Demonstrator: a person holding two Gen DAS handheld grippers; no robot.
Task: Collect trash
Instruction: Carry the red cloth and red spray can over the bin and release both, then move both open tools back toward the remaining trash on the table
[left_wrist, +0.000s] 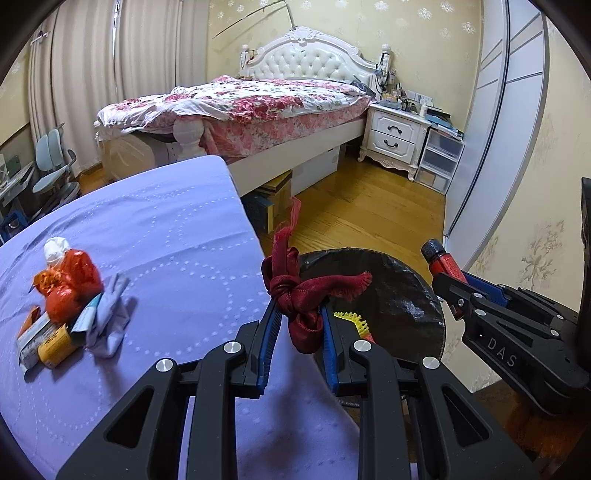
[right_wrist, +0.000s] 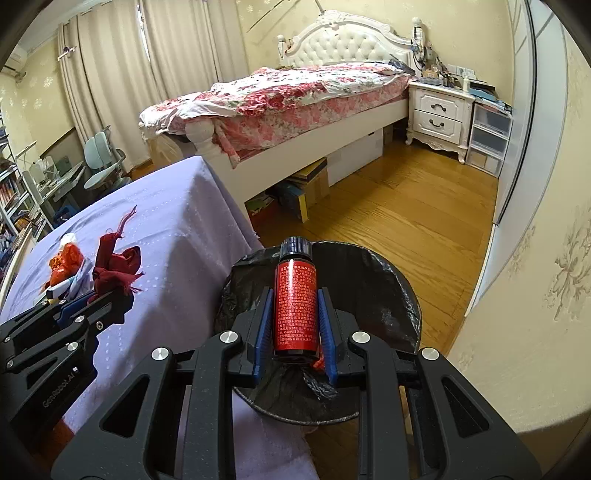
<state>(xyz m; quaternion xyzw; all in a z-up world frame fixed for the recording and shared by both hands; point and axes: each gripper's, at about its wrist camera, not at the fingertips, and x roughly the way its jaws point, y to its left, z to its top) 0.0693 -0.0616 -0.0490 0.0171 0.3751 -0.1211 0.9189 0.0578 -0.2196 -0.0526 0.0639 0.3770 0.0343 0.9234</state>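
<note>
Purple-clothed table (left_wrist: 166, 229) (wrappers (left_wrist: 62, 295) left); grippers clamp ribbon (left_wrist: 301, 295), bottle (right_wrist: 295, 302) over bin (right_wrist: 369, 273).

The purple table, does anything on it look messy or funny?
Yes. A small heap of trash still lies on the purple tablecloth: crumpled red wrappers, a white tissue, small cartons and a grey scrap, all jumbled together. Nothing looks spilled or broken.
</note>
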